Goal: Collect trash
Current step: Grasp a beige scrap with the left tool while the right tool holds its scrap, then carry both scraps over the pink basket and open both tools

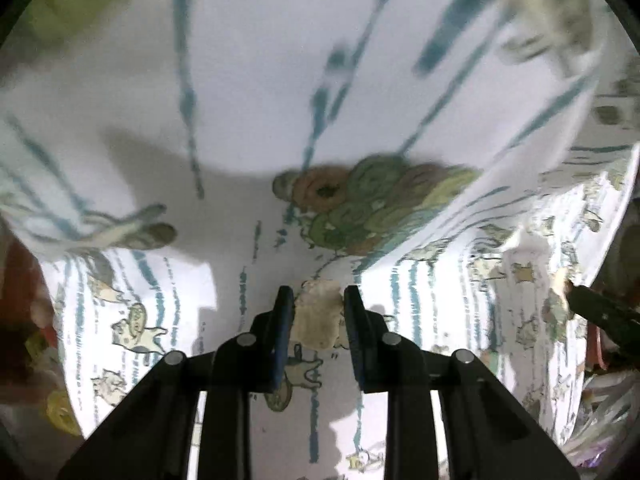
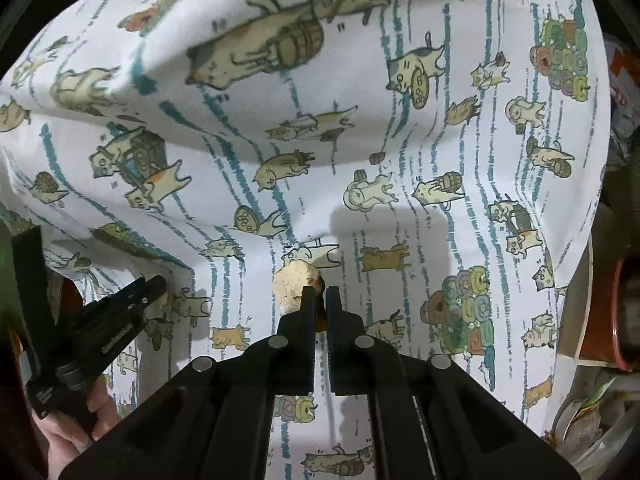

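Note:
A white cloth [image 1: 304,80] printed with cats and blue stripes fills the left wrist view and hangs in folds; it also fills the right wrist view [image 2: 360,152]. My left gripper [image 1: 316,312] is shut on a pale, crumbly scrap of trash [image 1: 316,316] in front of the cloth. My right gripper [image 2: 320,300] is shut on another pale crumbly scrap [image 2: 294,288]. Each gripper shows in the other's view: the right one at the right edge [image 1: 600,312], the left one at lower left [image 2: 120,312], with a scrap at each tip.
A hand [image 2: 68,428] holds the left gripper's handle. Red and orange containers [image 2: 616,320] and crumpled wrappers [image 2: 592,420] sit past the cloth's right edge. Dark red and yellow clutter [image 1: 28,340] lies at the left edge.

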The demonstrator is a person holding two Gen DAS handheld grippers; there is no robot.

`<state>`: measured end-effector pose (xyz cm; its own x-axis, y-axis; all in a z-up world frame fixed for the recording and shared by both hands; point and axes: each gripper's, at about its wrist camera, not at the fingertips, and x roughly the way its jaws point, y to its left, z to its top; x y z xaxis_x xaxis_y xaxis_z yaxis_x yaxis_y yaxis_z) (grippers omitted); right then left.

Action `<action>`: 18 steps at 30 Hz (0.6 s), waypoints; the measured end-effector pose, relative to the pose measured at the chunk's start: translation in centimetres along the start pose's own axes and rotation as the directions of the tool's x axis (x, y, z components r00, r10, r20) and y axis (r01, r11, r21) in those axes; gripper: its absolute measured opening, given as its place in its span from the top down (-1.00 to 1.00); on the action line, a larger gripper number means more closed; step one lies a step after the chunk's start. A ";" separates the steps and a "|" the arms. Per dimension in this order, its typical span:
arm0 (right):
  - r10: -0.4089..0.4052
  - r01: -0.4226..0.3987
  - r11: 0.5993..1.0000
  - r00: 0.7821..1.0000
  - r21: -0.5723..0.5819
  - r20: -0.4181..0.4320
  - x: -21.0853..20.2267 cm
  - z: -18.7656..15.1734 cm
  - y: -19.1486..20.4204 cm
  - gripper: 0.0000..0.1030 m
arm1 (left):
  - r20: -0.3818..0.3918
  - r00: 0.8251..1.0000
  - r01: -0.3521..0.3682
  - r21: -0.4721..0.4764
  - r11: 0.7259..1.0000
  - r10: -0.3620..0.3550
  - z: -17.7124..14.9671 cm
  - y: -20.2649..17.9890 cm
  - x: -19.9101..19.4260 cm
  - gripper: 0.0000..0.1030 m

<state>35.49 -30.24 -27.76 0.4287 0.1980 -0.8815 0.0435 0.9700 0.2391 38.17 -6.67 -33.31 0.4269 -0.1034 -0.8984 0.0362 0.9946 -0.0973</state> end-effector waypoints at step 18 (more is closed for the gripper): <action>-0.026 0.041 0.997 0.977 -0.065 0.213 -4.8 -5.3 5.3 0.89 | 0.303 0.953 -0.050 0.097 0.994 0.018 -3.6 1.3 -13.9 0.53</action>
<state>28.92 -25.32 -24.40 0.6099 0.1380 -0.7804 0.0020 0.9844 0.1757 29.04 -3.94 -22.45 0.6810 -0.0779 -0.7281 0.1028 0.9946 -0.0103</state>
